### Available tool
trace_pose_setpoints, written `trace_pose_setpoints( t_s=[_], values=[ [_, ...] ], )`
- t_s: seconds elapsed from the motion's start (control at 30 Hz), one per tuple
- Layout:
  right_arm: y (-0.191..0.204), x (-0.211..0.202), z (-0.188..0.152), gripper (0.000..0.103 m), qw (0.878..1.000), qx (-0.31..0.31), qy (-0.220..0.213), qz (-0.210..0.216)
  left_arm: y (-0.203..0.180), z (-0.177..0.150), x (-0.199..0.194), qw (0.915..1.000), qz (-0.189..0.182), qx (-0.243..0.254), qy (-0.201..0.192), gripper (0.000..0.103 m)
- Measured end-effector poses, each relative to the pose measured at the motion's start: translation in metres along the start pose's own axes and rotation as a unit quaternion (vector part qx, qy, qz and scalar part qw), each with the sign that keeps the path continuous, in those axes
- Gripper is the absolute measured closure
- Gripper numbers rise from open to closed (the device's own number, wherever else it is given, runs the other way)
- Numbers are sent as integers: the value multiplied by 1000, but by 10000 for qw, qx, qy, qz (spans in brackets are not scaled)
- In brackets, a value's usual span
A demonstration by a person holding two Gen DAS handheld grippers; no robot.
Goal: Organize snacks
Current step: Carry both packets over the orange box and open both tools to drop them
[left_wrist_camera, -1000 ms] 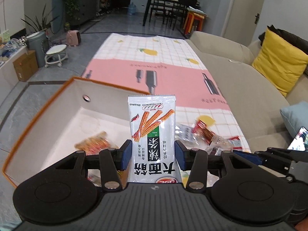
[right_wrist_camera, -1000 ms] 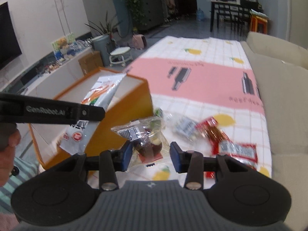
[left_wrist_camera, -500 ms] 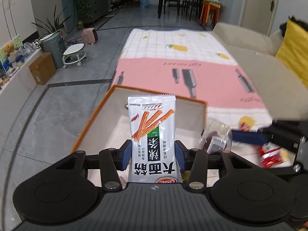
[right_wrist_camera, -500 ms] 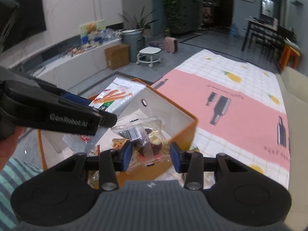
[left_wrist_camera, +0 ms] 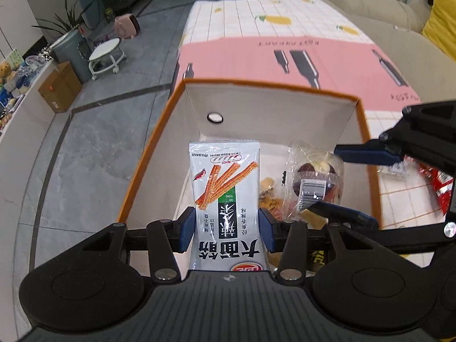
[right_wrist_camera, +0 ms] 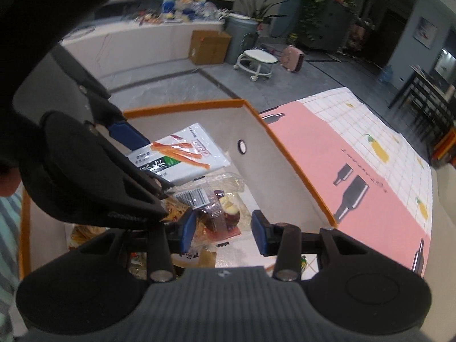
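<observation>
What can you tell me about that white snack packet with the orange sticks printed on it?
The packet is a flat, glossy white plastic pouch, sealed, printed with orange sticks, a green band and black characters. It stands upright, pinched at both edges by the left hand-held gripper, hanging over the open orange-rimmed box, clear of its floor.

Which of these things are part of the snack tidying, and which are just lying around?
Part of the job:
white spicy-stick snack packet, in left claw
clear-wrapped dark cake, in right claw
orange-rimmed white box
red snack packets

Just lying around:
brown cardboard carton
white wheeled stool
yellow cushion
</observation>
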State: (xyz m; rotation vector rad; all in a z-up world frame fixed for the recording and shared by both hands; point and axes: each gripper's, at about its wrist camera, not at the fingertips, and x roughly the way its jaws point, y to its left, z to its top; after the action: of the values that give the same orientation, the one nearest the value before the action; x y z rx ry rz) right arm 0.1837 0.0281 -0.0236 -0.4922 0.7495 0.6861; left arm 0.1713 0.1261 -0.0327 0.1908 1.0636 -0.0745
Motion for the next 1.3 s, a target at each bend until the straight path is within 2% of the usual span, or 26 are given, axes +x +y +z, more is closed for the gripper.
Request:
trace_pose_setpoints(
  t_s=[0.17,0.47,0.7,0.77,0.8,1.0,1.3],
  values=[
    [6,19,0,63,9992,-306,259,-25,1,-2,13,9998,-33,104,188,50],
    [11,43,1,62,9971,-483,570,-108,1,-5,34,9981,131,221,553,50],
    [10,51,0,62,9964,-485,685,-144,-1,-7,37,9974,229,259,626,49],
    [8,51,0,62,9964,-468,698,-124,-2,-7,36,9974,234,273,632,47],
    [8,50,-1,61,9965,-464,692,-101,-2,-6,35,9973,250,292,629,43],
    [8,45,1,47,9966,-549,580,-225,-7,-2,23,9971,461,468,395,31],
    [-4,4,2,36,9984,-313,47,-475,-15,5,-18,9982,474,311,-180,30]
  ],
)
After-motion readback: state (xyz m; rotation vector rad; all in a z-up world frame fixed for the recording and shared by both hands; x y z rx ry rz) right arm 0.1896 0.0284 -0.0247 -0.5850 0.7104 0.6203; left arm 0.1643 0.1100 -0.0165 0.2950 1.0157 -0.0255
